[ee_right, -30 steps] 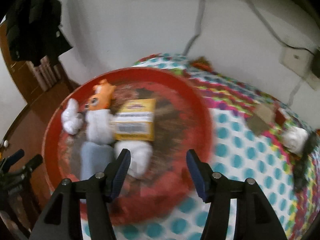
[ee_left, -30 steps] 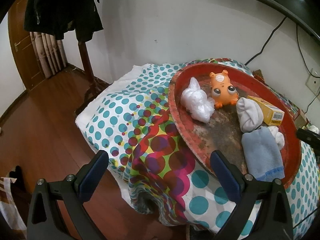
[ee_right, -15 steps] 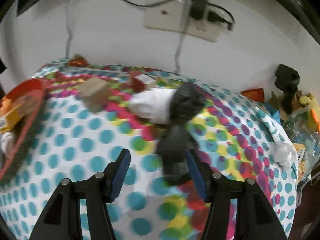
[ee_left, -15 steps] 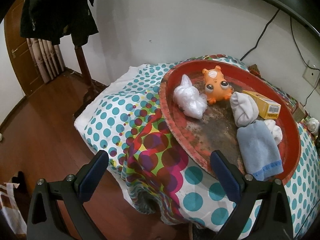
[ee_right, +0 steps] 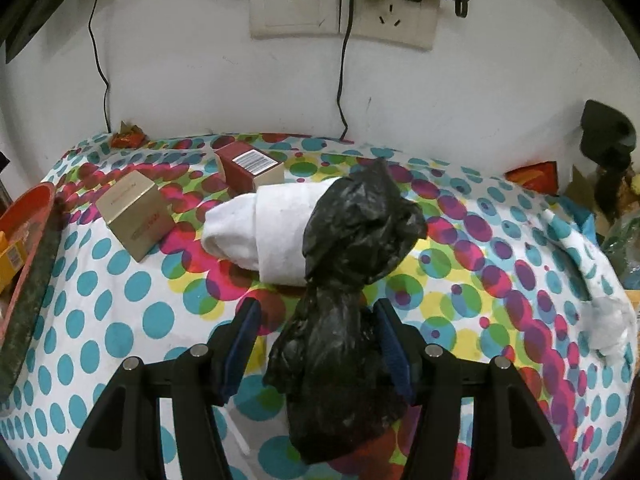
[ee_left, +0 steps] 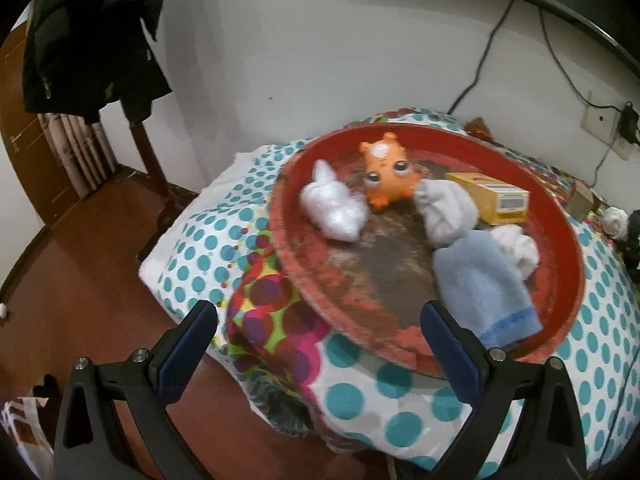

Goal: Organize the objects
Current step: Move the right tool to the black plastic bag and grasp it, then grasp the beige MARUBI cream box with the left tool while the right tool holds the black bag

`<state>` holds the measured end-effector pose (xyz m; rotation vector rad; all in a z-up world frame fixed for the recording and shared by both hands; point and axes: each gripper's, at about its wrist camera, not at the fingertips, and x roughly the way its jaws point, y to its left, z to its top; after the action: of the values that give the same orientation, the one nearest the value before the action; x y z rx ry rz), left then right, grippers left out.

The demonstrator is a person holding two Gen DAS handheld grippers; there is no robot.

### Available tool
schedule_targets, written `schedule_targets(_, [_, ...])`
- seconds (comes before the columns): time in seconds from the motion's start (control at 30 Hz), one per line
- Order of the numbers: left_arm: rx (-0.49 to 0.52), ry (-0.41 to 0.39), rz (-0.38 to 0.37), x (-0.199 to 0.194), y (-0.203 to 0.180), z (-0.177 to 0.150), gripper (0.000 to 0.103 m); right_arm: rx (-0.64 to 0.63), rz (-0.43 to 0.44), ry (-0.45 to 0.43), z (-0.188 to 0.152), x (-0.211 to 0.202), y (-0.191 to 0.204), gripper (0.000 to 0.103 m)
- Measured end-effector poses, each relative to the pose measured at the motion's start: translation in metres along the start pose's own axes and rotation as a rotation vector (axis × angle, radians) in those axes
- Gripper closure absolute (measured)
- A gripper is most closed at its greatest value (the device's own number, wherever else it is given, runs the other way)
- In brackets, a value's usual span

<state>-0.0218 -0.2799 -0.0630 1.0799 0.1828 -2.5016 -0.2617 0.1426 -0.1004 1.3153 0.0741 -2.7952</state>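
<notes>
A round red tray (ee_left: 560,224) lies on the dotted cloth and holds an orange toy (ee_left: 386,176), a white plastic bundle (ee_left: 334,210), a grey sock (ee_left: 448,214), a yellow box (ee_left: 490,198), a white cloth wad (ee_left: 518,246) and a light blue sock (ee_left: 482,292). My left gripper (ee_left: 316,346) is open and empty at the tray's near edge. My right gripper (ee_right: 316,346) is open with a crumpled black plastic bag (ee_right: 352,280) between its fingers, apart from both pads. A rolled white sock (ee_right: 260,232) lies behind the bag.
A tan box (ee_right: 134,214) and a dark red box (ee_right: 248,168) lie left of the white sock. The tray's rim (ee_right: 24,216) shows at the far left. A coat rack (ee_left: 136,104) stands by the wall. Cables hang from wall sockets (ee_right: 340,4). Clutter sits at the table's right end.
My right gripper swung right, from over the tray to the black bag, and now straddles it. The left gripper drifted a little, keeping the tray in view.
</notes>
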Motion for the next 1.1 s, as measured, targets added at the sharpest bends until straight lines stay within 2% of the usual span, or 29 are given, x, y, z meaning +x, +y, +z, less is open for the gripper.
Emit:
schedule_targets(0.2, [0.016,0.006,-0.039,-0.008,-0.023,0.004,0.002,0.006,0.011,0.006,0.0,0.002,-0.001,0.043])
schedule_targets(0.4, [0.086,-0.003,-0.05,-0.017,-0.054,0.008,0.002,0.0,0.005,0.02,0.0,0.006,0.001,0.043])
schedule_targets(0.63, [0.153,-0.003,-0.1,-0.024,-0.098,0.009,0.002,-0.008,-0.001,0.023,0.001,0.005,0.003,0.044])
schedule_targets(0.7, [0.179,-0.013,-0.118,-0.028,-0.11,0.009,0.001,-0.001,-0.008,0.019,0.0,0.004,0.002,0.052])
schedule_targets(0.77, [0.209,-0.016,-0.126,-0.03,-0.123,0.01,0.001,0.002,-0.008,0.014,0.0,0.002,-0.002,0.069])
schedule_targets(0.87, [0.238,-0.009,-0.148,-0.031,-0.143,0.009,0.001,-0.006,-0.002,0.012,-0.001,-0.001,-0.008,0.08])
schedule_targets(1.1, [0.296,-0.005,-0.217,-0.039,-0.185,0.006,0.001,0.018,0.024,0.009,-0.014,-0.015,-0.028,0.083])
